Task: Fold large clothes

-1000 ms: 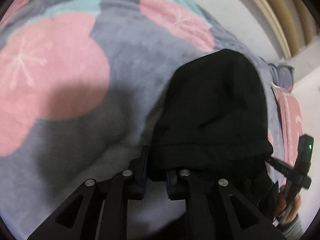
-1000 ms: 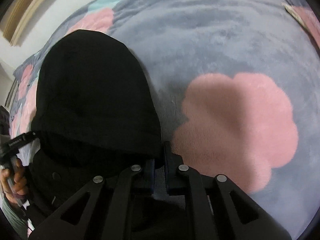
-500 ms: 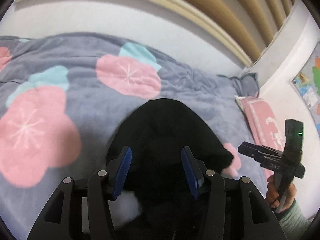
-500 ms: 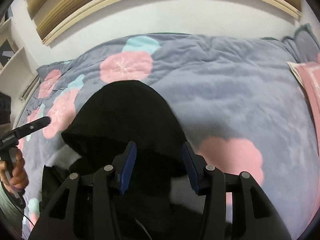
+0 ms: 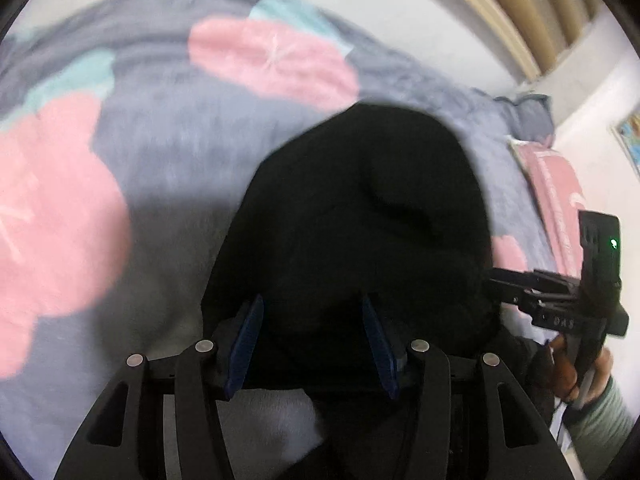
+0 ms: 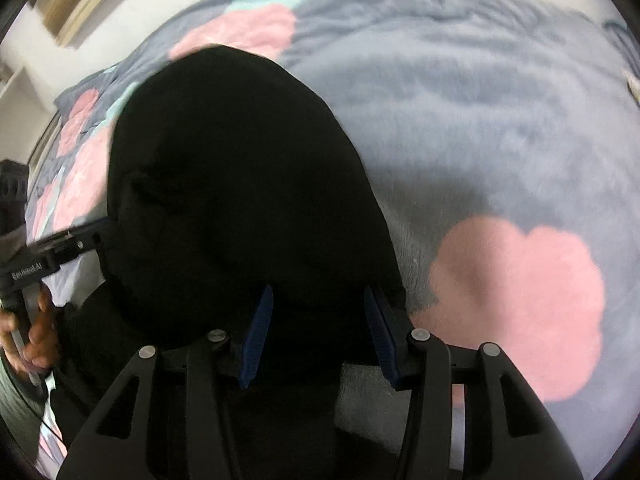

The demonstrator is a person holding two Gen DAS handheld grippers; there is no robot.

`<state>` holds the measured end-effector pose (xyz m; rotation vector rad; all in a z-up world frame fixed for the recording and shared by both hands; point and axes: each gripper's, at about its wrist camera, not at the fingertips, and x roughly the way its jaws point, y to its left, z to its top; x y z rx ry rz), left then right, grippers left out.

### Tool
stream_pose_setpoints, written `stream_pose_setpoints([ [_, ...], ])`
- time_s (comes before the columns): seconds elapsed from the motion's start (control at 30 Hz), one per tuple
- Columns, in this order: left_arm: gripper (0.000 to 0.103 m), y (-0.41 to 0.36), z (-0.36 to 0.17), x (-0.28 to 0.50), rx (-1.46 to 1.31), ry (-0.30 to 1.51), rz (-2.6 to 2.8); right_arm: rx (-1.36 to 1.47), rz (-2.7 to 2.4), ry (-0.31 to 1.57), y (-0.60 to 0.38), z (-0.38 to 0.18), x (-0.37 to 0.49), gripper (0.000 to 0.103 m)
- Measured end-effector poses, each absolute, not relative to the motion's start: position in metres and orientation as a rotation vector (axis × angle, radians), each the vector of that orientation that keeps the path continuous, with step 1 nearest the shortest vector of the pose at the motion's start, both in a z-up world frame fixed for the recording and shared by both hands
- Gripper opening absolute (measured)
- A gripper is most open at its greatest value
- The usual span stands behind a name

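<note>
Your black garment (image 5: 360,232) lies folded over itself near the middle of the bed's flowered blanket (image 5: 168,132), released a second ago, since your left hand-held gripper (image 5: 312,344) and right hand-held gripper (image 6: 318,332) now stand wide, so this fold looks finished.

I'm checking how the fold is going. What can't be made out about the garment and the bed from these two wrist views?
- black garment: its near part, left wrist view, hidden behind the left tool.
- Same garment, right wrist view: lower part hidden by the right tool; no folds readable in the black.
- floral blanket: pattern smeared by motion blur.
- wall poster: cut off by the lens edge.
</note>
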<state>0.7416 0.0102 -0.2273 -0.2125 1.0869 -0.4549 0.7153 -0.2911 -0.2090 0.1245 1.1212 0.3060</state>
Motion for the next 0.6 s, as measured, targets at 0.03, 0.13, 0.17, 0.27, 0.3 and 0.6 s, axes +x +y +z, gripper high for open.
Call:
stream_pose_setpoints([
  [0.03, 0.053, 0.013, -0.218, 0.741, -0.216, 1.063, -0.47, 0.128, 0.327, 1.101, -0.294, -0.198, 0.713, 0.051],
  [0.13, 0.067, 0.024, -0.184, 0.746, -0.23, 0.997, -0.511, 0.149, 0.375, 1.043, -0.302, -0.169, 0.715, 0.066],
  [0.17, 0.074, 0.027, -0.176, 0.752, -0.236, 0.989, -0.514, 0.15, 0.384, 1.027, -0.304, -0.161, 0.72, 0.071],
  [0.27, 0.08, 0.034, -0.171, 0.779, -0.253, 1.0, -0.526, 0.12, 0.376, 1.019, -0.305, -0.153, 0.742, 0.071],
  [0.3, 0.08, 0.033, -0.174, 0.787, -0.258, 1.016, -0.542, 0.116, 0.372, 1.028, -0.304, -0.154, 0.752, 0.071],
  [0.6, 0.079, 0.018, -0.232, 0.842, -0.294, 1.186, -0.639, 0.154, 0.47, 1.13, -0.286, -0.192, 0.822, 0.071],
])
